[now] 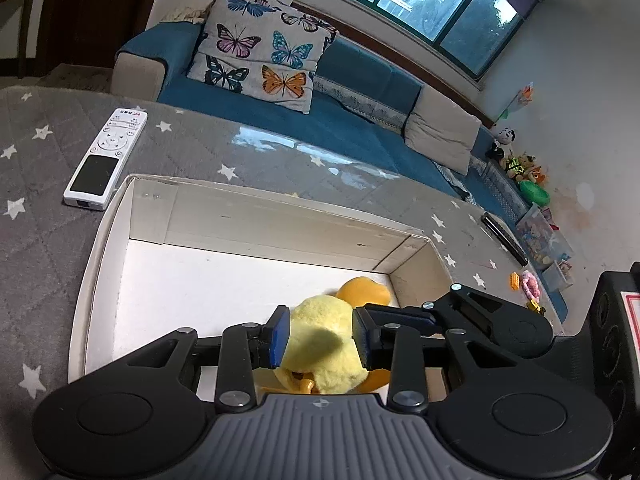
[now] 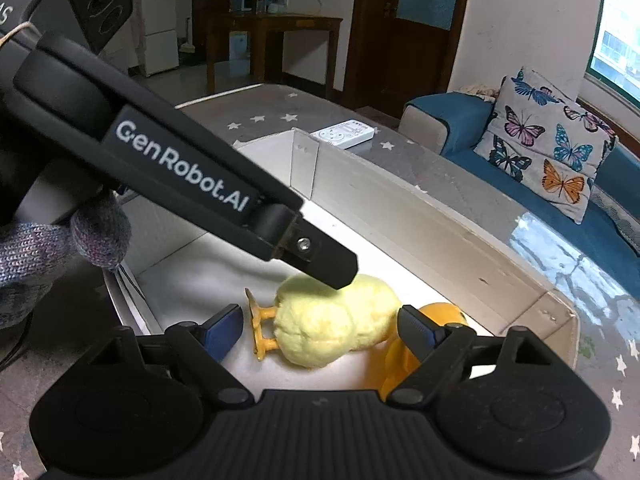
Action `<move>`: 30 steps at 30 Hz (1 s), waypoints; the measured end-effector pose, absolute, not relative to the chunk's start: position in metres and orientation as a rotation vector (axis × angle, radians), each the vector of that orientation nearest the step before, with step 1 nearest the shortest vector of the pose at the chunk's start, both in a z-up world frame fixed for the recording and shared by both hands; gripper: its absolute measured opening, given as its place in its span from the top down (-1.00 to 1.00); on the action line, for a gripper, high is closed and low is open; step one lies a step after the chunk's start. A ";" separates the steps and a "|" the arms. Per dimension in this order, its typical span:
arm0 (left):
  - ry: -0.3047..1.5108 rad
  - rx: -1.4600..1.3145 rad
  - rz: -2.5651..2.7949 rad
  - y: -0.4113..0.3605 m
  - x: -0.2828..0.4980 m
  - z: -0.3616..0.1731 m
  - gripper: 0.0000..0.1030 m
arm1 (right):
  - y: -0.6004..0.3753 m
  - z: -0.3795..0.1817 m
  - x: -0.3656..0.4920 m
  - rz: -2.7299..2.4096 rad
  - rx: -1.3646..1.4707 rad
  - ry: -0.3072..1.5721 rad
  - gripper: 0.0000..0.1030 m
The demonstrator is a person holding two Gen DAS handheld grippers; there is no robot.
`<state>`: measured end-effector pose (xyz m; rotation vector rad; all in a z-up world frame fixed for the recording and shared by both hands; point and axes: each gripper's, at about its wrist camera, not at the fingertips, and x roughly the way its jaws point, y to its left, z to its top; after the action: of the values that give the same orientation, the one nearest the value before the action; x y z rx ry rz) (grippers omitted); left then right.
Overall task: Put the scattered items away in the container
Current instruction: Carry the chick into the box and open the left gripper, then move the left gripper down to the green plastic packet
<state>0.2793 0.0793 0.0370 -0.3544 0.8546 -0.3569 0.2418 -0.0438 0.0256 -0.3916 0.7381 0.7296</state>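
We see two risks. The fluffy yellow plush duck with orange bill and feet [image 2: 336,320] lies on the floor of the shallow white cardboard box [image 1: 256,220], low in the frame, and the left gripper [image 1: 320,338] appears clamped on its body. If that hand lifts away before it lets go, the toy could come back out of the box. The two tools also crowd each other: in the right wrist view the left tool's black arm crosses from the upper left down to the duck, so a careless withdrawal could knock one against the other or nudge the box wall.

The left gripper's blue pads [image 1: 280,332] stand partly apart, pressing the plush from both sides, so we judge it gripping the duck. The right gripper [image 2: 320,326] is spread wide, its jaws either side of the toy's length, one near the feet and one by the orange head; the pads look clear of the fabric, so it holds nothing.

The white remote control [image 1: 106,158] remains on the grey star-patterned cover [image 1: 36,240], upper left, outside the box.
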 end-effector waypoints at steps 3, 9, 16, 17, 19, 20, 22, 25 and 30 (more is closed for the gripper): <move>0.844 -0.345 -0.358 0.078 0.270 0.043 0.30 | -0.050 0.032 0.235 0.714 -0.379 0.719 -0.68; 0.818 -0.329 -0.358 0.072 0.246 0.058 0.29 | -0.072 0.052 0.210 0.672 -0.325 0.659 -0.68; 0.794 -0.279 -0.338 0.061 0.207 0.070 0.29 | -0.095 0.069 0.172 0.633 -0.303 0.592 -0.68; 0.791 -0.266 -0.334 0.058 0.201 0.071 0.29 | -0.099 0.070 0.166 0.630 -0.297 0.587 -0.68; 0.791 -0.251 -0.327 0.054 0.189 0.072 0.29 | -0.104 0.070 0.154 0.619 -0.285 0.584 -0.68; 0.792 -0.245 -0.323 0.052 0.183 0.073 0.29 | -0.107 0.070 0.148 0.617 -0.279 0.585 -0.68; 0.782 -0.226 -0.310 0.049 0.171 0.074 0.30 | -0.113 0.068 0.135 0.604 -0.270 0.580 -0.69; 0.774 -0.210 -0.301 0.044 0.154 0.074 0.29 | -0.122 0.065 0.115 0.589 -0.260 0.575 -0.69; 0.781 -0.213 -0.304 0.036 0.131 0.069 0.30 | -0.134 0.057 0.082 0.567 -0.250 0.572 -0.69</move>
<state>0.1311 0.0357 0.0691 -0.2129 0.7808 -0.3041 0.0823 -0.1340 0.0567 -0.2498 0.5723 0.5673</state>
